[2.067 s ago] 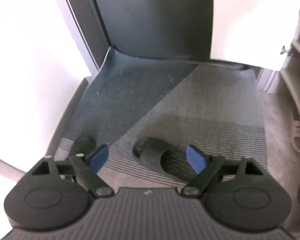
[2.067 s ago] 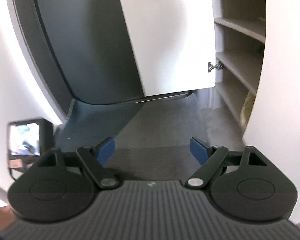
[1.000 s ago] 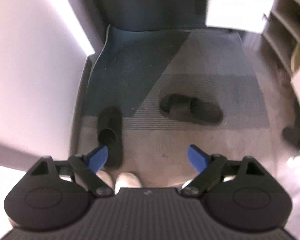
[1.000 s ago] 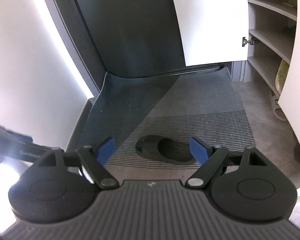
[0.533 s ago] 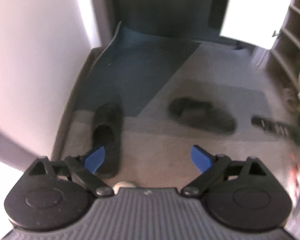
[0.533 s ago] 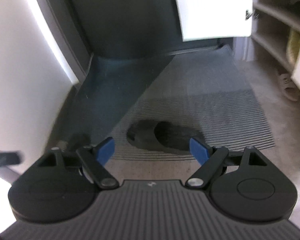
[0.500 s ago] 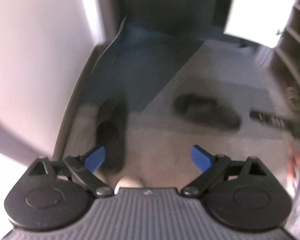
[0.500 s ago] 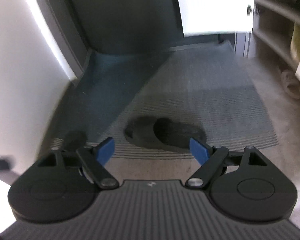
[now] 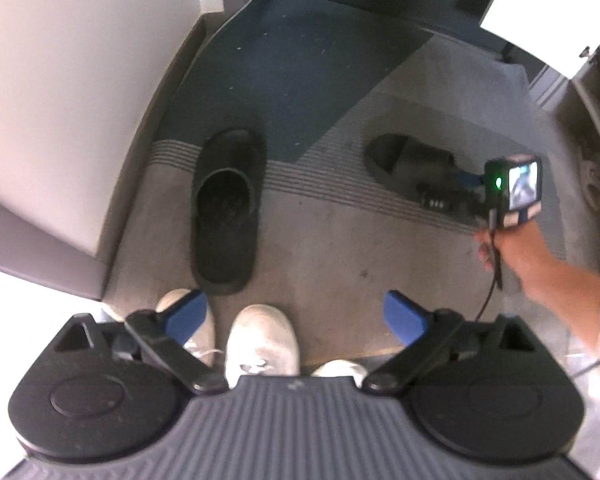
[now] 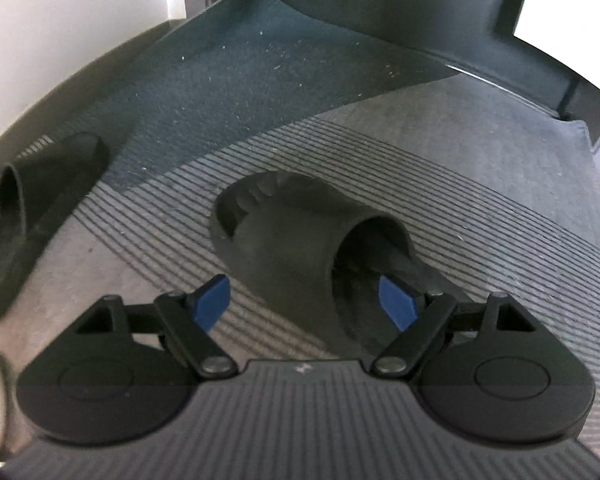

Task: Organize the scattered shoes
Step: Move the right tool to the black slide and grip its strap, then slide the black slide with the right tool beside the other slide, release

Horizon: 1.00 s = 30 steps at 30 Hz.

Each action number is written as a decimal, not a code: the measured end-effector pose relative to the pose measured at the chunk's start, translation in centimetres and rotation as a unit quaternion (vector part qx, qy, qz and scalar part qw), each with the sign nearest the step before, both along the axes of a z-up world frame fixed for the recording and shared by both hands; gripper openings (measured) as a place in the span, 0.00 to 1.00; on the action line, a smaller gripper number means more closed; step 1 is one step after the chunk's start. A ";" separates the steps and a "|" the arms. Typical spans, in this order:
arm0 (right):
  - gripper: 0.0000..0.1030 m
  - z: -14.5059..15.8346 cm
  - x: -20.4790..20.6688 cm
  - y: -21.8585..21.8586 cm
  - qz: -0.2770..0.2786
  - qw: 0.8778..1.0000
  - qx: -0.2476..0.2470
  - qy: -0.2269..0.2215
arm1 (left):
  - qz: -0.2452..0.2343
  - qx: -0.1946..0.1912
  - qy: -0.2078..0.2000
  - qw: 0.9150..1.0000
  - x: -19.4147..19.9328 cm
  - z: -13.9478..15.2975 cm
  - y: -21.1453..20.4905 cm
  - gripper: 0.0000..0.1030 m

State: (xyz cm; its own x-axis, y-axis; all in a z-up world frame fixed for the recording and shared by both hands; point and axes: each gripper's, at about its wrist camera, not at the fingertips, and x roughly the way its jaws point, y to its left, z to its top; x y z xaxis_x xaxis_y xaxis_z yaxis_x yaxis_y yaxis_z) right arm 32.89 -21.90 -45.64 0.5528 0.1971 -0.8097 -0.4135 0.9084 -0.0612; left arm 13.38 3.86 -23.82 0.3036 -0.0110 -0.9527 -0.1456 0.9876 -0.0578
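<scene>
Left hand-held gripper [image 9: 296, 312]: its two blue pads are wide apart and have just been opening a bit more. Nothing is between them but floor and the person's white cloth sneakers [image 9: 262, 340] at 6 o'clock.
Right hand-held gripper [image 10: 306, 302]: its blue pads are apart, low over a slipper. They do not press on it.
First black rubber slide slipper [image 9: 228, 210]: it lies on the floor at about 11 o'clock from the left hand-held gripper, toe pointing to 12 o'clock, partly on the mat.
Second black rubber slide slipper [image 10: 312, 236]: it lies on the striped part of the mat, toe to 10 o'clock. Its heel end sits just by the right pad.
Grey and dark blue door mat [image 9: 300, 60]: it covers the floor in front of the dark door.
Person's bare arm [image 9: 548, 260]: it comes in from 3 o'clock in the left view, holding the right hand-held gripper.
</scene>
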 end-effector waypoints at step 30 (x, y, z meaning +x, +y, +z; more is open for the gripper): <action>0.12 3.2 -0.4 8.0 -0.116 0.983 0.115 0.082 | 0.079 0.037 -0.029 0.996 2.1 1.3 5.0 0.94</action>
